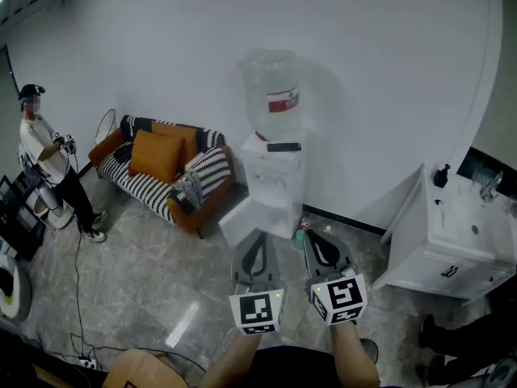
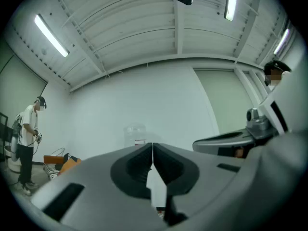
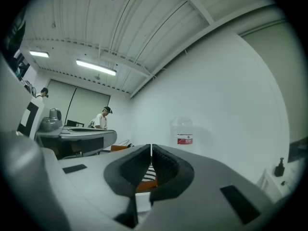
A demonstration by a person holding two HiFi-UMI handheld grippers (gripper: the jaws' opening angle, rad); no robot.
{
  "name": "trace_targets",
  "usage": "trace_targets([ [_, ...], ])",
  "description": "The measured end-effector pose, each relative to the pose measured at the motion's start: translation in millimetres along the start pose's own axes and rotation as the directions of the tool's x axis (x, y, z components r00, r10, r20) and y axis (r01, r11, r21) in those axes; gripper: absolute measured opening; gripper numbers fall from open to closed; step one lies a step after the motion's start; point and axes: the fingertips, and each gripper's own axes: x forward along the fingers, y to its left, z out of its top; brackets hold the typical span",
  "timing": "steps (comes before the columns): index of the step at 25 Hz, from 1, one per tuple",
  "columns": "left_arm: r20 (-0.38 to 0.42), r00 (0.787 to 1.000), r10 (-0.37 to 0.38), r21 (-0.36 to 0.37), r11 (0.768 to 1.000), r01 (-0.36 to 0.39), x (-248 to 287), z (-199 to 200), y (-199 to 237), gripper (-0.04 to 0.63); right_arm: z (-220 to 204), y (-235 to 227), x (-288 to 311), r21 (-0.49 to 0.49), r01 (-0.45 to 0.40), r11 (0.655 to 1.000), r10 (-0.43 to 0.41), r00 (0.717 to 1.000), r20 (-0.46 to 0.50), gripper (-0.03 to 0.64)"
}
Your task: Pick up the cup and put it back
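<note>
- Cup: you have not got it. No view shows one for certain, so I cannot tell you where it stands. Judging by that, the task has not started, and the pick-up and the putting back are both left to do.
- Dispenser (image 1: 273,180): it stands against the wall straight ahead of you, with its big bottle on top. It seems the likeliest place to look for the cup.
- Sink cabinet (image 1: 416,245): it stands to your right, well apart from the dispenser. I can make out no cup on its top.
- Left hand-held gripper (image 2: 152,150): you hold it out in front of you, aimed towards the dispenser. Its jaws are closed together with nothing between them, and it touches nothing.
- Right hand-held gripper (image 3: 151,153): it is just beside the left one and aimed the same way. Its jaws are also pressed together and empty, so you would need to part them before any grasp.
- Greenish thing (image 1: 300,238): it sits on the floor at the foot of the dispenser. It is too small to say whether it is the cup.
</note>
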Motion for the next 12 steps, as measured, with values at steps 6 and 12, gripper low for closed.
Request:
trace_targets([
  [6,-0.008,1.0,-0.009,0.003,1.0,0.009,3.3,-6.3,2.9,0.012,-5.5,3.5,6.6,-0.008,-0.007,1.0,0.007,1.0,-0.013,0.015],
  [12,-0.014,1.0,-0.02,-0.002,1.0,0.02,2.7,-4.7,3.5,0.012,-7.6,7.2,8.2,-0.004,-0.015,1.0,0.015,1.0,-0.021,0.015],
])
